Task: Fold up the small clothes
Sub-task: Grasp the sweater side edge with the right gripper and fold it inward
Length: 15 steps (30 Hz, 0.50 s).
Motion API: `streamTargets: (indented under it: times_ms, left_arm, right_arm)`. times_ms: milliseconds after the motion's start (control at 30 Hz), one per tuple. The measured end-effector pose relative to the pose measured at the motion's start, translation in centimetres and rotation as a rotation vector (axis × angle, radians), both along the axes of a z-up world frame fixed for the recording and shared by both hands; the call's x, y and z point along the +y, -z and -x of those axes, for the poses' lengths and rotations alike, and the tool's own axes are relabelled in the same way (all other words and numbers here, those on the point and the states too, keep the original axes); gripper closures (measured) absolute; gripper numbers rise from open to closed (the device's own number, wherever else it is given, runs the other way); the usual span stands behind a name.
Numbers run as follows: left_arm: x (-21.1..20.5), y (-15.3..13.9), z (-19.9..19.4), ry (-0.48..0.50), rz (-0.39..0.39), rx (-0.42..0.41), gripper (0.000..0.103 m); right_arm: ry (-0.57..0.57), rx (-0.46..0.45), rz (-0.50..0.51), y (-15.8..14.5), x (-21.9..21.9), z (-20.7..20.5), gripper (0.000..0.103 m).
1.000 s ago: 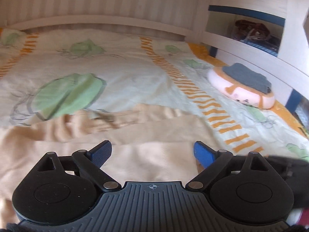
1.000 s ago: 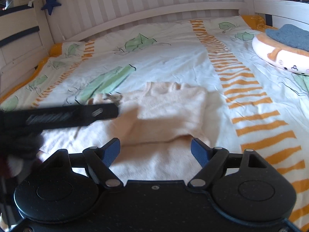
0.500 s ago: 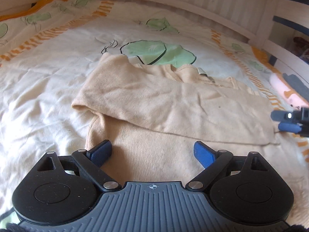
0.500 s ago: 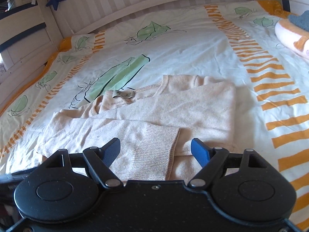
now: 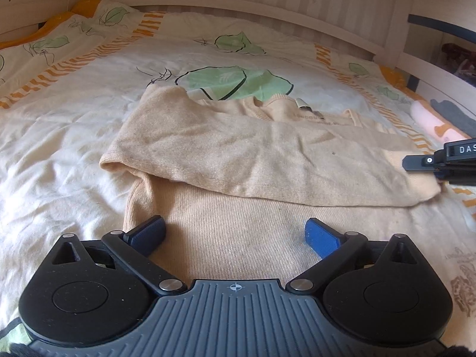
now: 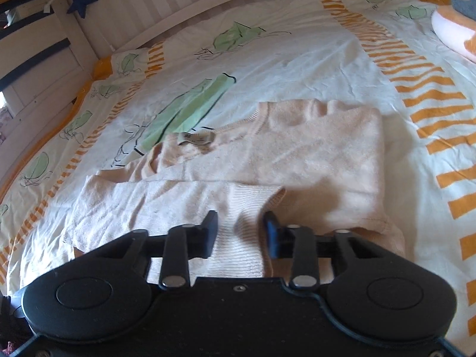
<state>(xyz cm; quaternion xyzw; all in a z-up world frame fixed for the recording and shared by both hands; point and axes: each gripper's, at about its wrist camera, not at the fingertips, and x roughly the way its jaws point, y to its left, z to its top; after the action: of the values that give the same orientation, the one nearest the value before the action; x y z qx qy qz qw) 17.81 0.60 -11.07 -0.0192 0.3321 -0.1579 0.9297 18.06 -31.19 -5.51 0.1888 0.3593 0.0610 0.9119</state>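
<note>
Cream knit sweater (image 6: 297, 160) lies neckline away from me, 1 sleeve (image 5: 267, 160) folded across; left gripper (image 5: 235, 235) released, right gripper (image 6: 239, 232) half-closed around the sleeve's ribbed cuff (image 6: 238, 226).

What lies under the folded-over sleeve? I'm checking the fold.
The sleeve lies across the sweater body, its cuff near the right gripper. The chest beneath is covered; whether the other sleeve is tucked there cannot be seen.

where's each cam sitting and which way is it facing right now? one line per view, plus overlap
Left wrist: on the left gripper, low over the sweater hem, facing the headboard; own open fingers show, right gripper's tip at right edge.
Right wrist: on the right gripper, over the folded sleeve's ribbed cuff, facing the headboard; own narrowed fingers show.
Shared: sweater, neck label, leaf-print bedsheet.
</note>
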Motion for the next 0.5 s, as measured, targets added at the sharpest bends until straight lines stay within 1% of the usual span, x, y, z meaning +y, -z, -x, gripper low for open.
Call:
streamTargets:
  times_ms: [33, 167, 233, 300, 400, 500]
  left_arm:
    - [0.0, 0.0, 0.0, 0.0, 0.002, 0.0, 0.001]
    - [0.0, 0.0, 0.0, -0.001, 0.009, 0.001, 0.001]
    - [0.1, 0.0, 0.0, 0.0, 0.012, 0.001, 0.001]
    - [0.1, 0.0, 0.0, 0.0, 0.014, 0.001, 0.001]
    - [0.2, 0.0, 0.0, 0.0, 0.018, 0.001, 0.001]
    - [0.1, -0.1, 0.0, -0.001, 0.018, 0.001, 0.001]
  right_arm:
    - [-0.009, -0.007, 0.013, -0.4, 0.3, 0.0, 0.088]
    - [-0.083, -0.038, 0.076, -2.6, 2.0, -0.7, 0.09]
    - [-0.117, -0.092, 0.108, -4.7, 2.6, -1.0, 0.09]
    - [-0.133, -0.149, 0.114, -6.8, 2.5, -1.2, 0.09]
    - [-0.105, -0.193, 0.147, -9.1, 1.1, -1.5, 0.09]
    - [-0.032, -0.17, 0.216, -8.7, -1.1, -2.2, 0.09]
